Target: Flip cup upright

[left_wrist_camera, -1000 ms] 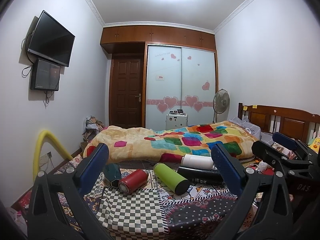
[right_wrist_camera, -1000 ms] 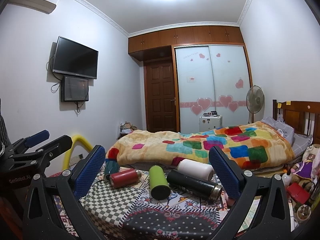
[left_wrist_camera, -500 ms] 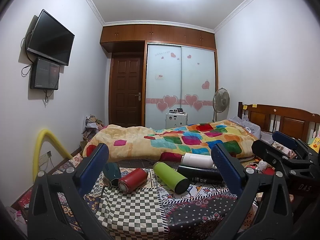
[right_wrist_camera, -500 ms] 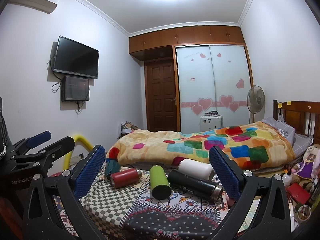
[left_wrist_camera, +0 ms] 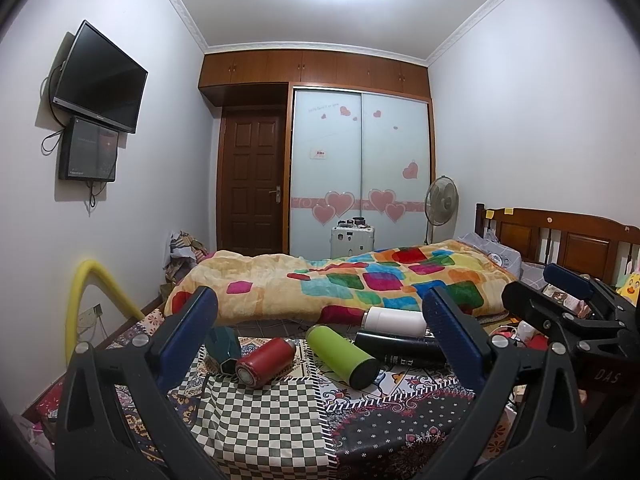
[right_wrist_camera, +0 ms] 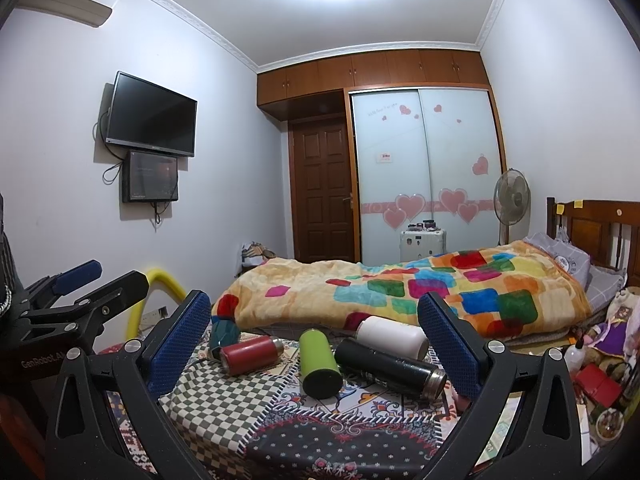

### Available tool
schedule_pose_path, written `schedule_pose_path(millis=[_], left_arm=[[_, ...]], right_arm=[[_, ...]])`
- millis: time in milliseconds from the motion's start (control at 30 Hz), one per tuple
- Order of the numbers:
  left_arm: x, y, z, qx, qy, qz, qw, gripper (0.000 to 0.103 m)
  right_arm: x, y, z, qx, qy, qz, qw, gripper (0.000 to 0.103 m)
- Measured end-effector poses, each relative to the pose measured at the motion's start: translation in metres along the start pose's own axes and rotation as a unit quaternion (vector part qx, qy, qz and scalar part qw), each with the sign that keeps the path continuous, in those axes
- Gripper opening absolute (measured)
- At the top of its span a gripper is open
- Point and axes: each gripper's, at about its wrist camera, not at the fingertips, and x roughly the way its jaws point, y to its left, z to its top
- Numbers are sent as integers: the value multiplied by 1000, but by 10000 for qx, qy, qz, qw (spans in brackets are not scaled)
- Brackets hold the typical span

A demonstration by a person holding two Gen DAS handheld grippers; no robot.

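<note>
I am holding both of my tools with their blue-padded fingers spread wide and pinching nothing: my left gripper [left_wrist_camera: 320, 332] is framing the table from the left, my right gripper [right_wrist_camera: 314, 328] from the right, both hovering short of the cups. Beyond the pads, five cups are lying on their sides on the patchwork-patterned tablecloth [left_wrist_camera: 272, 416]: a faceted dark teal cup [left_wrist_camera: 222, 346], just beside it a red cylindrical metal cup [left_wrist_camera: 264, 362], a lime-green cylindrical flask [right_wrist_camera: 318, 362] in the middle, a long black flask with a steel end [right_wrist_camera: 390, 362], and a white cylindrical cup [right_wrist_camera: 392, 336] behind that. I judge that I am only approaching; next I am needing to pick one cup, lower my pads either side of its body, close and tilt it onto its base. Compared with a second ago, both views are sitting almost unchanged, and no cup is shifting.
</note>
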Motion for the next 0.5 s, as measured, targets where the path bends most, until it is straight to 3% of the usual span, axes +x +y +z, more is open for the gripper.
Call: schedule_pose_path(millis=[500], left_arm=[[23, 4, -9, 35, 219, -44, 9997, 103]], right_arm=[[17, -7, -10, 1, 158, -25, 9999, 103]])
